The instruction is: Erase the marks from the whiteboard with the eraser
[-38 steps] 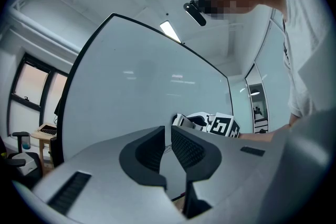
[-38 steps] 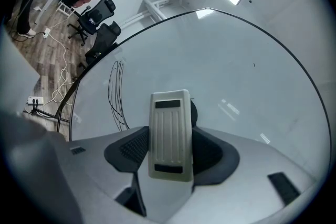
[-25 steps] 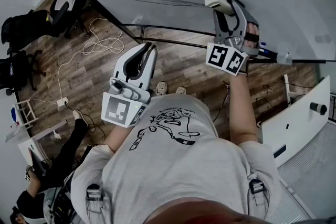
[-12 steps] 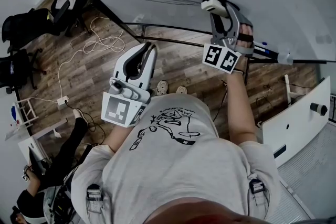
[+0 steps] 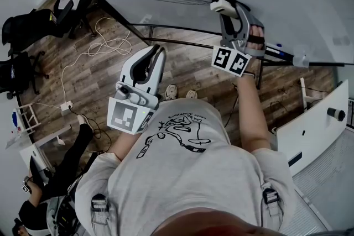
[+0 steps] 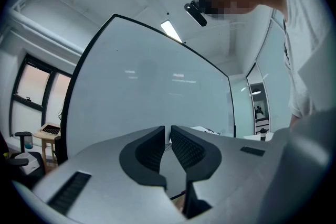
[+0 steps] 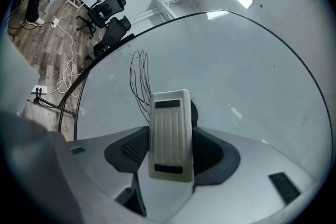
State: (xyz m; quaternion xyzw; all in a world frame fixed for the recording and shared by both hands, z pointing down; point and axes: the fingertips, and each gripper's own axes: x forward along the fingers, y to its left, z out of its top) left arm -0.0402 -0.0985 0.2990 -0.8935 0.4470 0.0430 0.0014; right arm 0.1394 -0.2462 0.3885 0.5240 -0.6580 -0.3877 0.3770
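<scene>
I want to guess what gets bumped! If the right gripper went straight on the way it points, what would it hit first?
Probably the whiteboard. The right gripper holds the eraser in its fingers, and the eraser's far end looks at or very near the board, beside the black marks. Depth is hard to judge.

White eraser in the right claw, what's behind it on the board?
Thin black looping marker lines on the glossy whiteboard reach the upper left edge of the white ribbed plastic eraser; anything drawn behind it is covered.
</scene>
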